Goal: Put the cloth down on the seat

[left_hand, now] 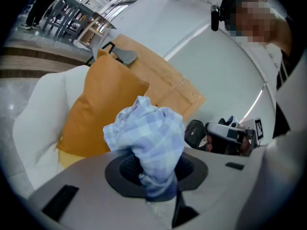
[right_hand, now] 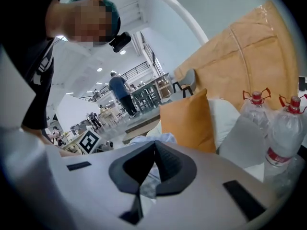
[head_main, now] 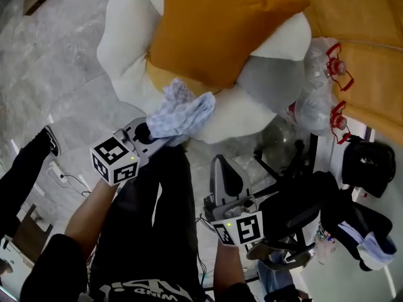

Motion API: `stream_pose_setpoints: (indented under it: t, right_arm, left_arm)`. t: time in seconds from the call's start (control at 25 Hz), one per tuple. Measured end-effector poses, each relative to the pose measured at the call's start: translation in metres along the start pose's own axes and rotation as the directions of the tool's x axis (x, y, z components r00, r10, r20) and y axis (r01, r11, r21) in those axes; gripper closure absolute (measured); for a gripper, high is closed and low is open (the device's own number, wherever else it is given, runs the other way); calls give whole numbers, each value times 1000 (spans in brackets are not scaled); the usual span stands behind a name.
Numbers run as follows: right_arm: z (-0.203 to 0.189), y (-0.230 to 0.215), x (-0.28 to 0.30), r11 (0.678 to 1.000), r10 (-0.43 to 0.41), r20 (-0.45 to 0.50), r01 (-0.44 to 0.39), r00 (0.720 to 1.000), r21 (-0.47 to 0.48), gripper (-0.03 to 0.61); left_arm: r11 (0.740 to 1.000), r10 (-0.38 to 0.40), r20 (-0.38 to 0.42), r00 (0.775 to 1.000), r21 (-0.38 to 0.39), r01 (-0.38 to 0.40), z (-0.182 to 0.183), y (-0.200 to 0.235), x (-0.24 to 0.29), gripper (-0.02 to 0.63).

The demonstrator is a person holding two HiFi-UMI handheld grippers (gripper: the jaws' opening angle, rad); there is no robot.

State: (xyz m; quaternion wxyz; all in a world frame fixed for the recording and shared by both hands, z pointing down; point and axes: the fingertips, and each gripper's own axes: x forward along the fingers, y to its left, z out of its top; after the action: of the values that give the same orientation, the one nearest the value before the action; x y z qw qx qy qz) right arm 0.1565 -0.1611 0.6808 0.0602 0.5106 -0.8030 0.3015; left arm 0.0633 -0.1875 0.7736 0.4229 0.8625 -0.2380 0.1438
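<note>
A blue-and-white checked cloth (head_main: 182,113) is bunched in my left gripper (head_main: 165,134), which is shut on it just above the front edge of the white cushioned seat (head_main: 126,49). An orange cushion (head_main: 214,30) leans against the seat's back. In the left gripper view the cloth (left_hand: 146,138) rises out of the left gripper (left_hand: 153,174) and hides the jaw tips; behind it are the cushion (left_hand: 100,109) and the seat (left_hand: 43,114). My right gripper (head_main: 219,165) hangs lower, off the seat, and its jaws meet at the tips (right_hand: 154,145) with nothing between them.
Two clear water bottles with red caps (head_main: 327,74) stand right of the seat, against a tan padded panel (head_main: 365,43). A black office chair (head_main: 296,206) and a black bag (head_main: 371,162) crowd the right side. The person's legs and a shoe (head_main: 50,140) are below on the marble floor.
</note>
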Motion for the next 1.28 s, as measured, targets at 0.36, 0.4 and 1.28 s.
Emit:
stream_pose_setpoints:
  t: [0.36,0.4,1.28]
  right_arm:
    - [-37,-34,13,997,-56,-39,58,998,55,559]
    - [-39,-35,14,997,-58,-40,60,998,58,559]
    - [-64,-39,27,991,-76,-47,80,996,107,558]
  left_arm:
    - [994,-65,-33,997,-90,61,-40,44,86,503]
    - [994,-69,-47,996,-92,65,-46,49,94,503]
    - [995,79,-342,936,-35,-96,-136,187,148,500]
